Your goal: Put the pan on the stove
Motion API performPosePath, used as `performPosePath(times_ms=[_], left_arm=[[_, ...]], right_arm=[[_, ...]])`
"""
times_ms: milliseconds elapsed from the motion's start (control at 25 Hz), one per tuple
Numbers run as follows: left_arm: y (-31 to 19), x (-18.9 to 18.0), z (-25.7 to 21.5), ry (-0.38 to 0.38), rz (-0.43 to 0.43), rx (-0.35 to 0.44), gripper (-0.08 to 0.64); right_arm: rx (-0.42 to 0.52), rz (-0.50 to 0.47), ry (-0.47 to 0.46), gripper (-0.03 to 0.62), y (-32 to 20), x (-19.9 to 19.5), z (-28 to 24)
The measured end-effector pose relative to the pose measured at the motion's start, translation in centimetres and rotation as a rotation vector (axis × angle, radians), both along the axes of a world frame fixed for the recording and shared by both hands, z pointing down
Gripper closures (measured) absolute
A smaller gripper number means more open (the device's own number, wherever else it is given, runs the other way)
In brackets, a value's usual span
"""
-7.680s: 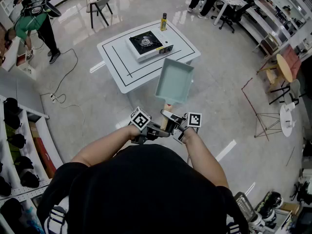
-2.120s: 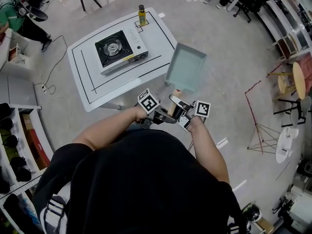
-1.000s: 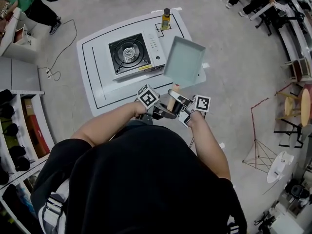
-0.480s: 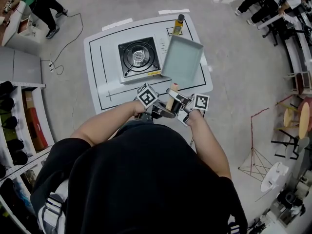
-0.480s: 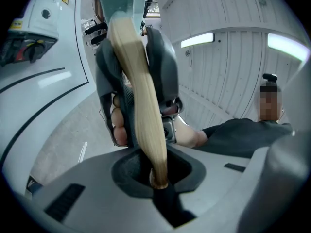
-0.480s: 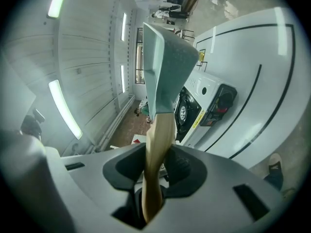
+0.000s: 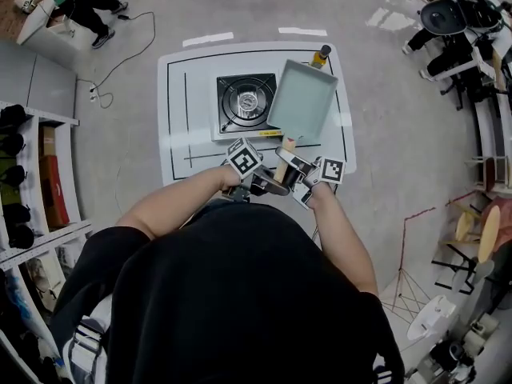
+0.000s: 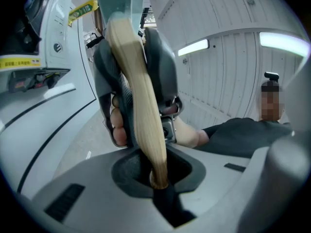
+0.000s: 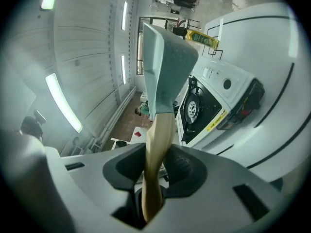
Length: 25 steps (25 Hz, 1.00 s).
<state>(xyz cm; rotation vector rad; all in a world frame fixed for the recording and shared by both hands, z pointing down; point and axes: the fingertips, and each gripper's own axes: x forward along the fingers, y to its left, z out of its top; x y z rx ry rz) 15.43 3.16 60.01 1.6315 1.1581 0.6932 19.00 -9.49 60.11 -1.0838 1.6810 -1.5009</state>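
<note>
Over the table (image 7: 180,146), beside the stove (image 7: 244,105), hung one pan (image 7: 302,101), wooden handle (image 7: 282,152) clamped by both left gripper (image 8: 155,183) and right gripper (image 9: 153,198). Hazard: held so far back, it could sag and knock the stove.

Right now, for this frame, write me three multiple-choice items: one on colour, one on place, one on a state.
1. The pan is: A black; B pale teal; C red.
2. The bottle stands: A inside the pan; B at the table's far corner, beyond the pan; C at the table's near edge.
3. The pan's wooden handle is held by: A the left gripper alone; B the right gripper alone; C both.
Answers: 1 B, it is pale teal in the head view; 2 B, it shows just past the pan's far rim; 3 C, each gripper view shows the handle clamped between its tongs.
</note>
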Motion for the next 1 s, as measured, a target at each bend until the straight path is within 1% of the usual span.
performPosePath(times_ms=[240,400,520,600,720,840,1000], left_arm=[[-2.1,-0.4,0.1,-0.005,-0.067,0.004,0.512],[-2.6,-0.1,0.5,-0.007,-0.109,0.016,0.512],[-2.8,0.3,0.1,-0.007,-0.141,0.014,0.512],[-3.0,0.8,0.1,-0.011,-0.169,0.015,0.512],[-3.4,1.9,0.4,-0.018,-0.22,0.042,0.514],[-3.5,2.8,-0.5,-0.016,-0.268,0.028,0.514],[-4.1,4.4,-1.2,-0.006,-0.314,0.025,0.514]], right_arm=[[0.011,-0.083,0.018,0.482,-2.4,-1.3,-0.3],[0.001,-0.121,0.001,0.482,-2.9,-1.7,-0.4],[0.013,-0.156,-0.008,0.482,-3.1,-1.7,-0.7],[0.022,-0.184,-0.009,0.483,-3.4,-1.5,-0.7],[0.025,-0.229,0.0,0.483,-3.8,-1.0,-1.0],[0.034,-0.288,0.001,0.482,-4.0,-0.9,-1.7],[0.03,-0.311,-0.01,0.483,-4.6,0.3,-2.2]])
